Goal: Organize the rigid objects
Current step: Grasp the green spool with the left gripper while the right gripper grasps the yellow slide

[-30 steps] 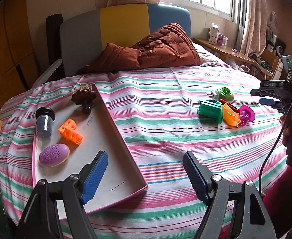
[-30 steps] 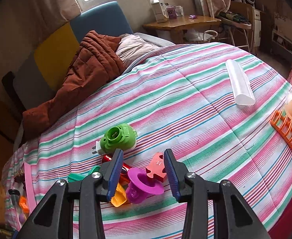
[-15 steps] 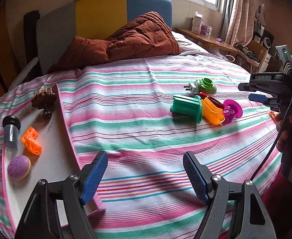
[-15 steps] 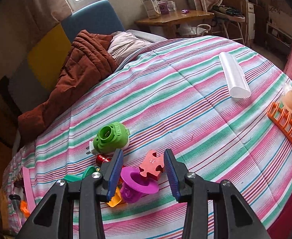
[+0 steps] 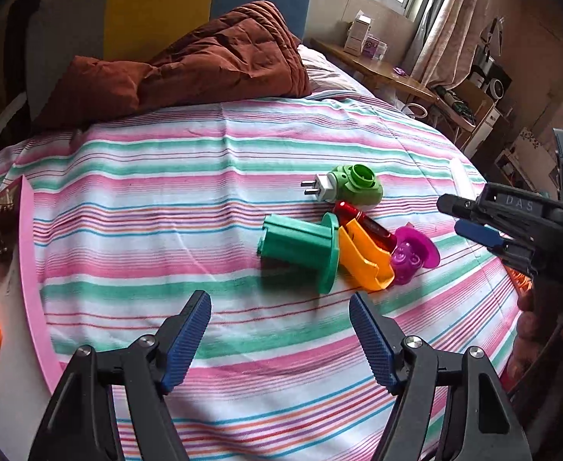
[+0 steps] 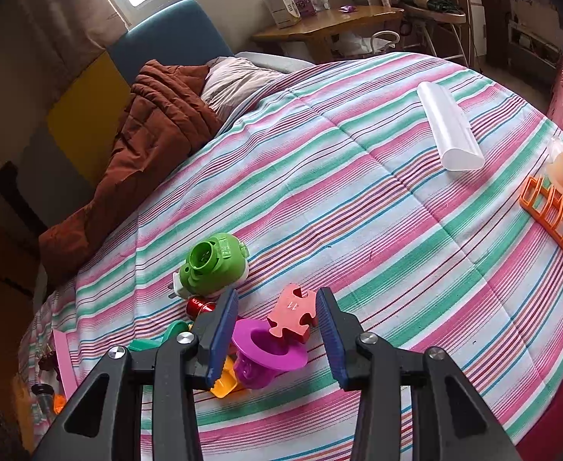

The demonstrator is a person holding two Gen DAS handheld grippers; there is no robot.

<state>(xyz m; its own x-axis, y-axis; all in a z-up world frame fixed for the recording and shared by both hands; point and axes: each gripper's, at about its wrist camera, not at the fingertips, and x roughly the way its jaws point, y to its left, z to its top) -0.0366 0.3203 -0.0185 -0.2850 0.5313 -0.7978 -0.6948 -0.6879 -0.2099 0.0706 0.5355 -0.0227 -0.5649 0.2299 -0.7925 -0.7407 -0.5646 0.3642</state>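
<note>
1. The left gripper hangs over bare striped bedspread, its jaws apart with nothing between them and easing closer together.
2. The right gripper has its blue pads apart, not pressing on anything, with the purple cup and pink puzzle piece lying between them.
3. Beside the cup, out on the middle of the bed, cluster a yellow scoop, a green cylinder and a red tube.
4. Just beyond sits the green plug-in device.
5. At the bed's left edge lies the pink-rimmed tray.
6. Farthest, a brown quilt is heaped at the headboard.
</note>
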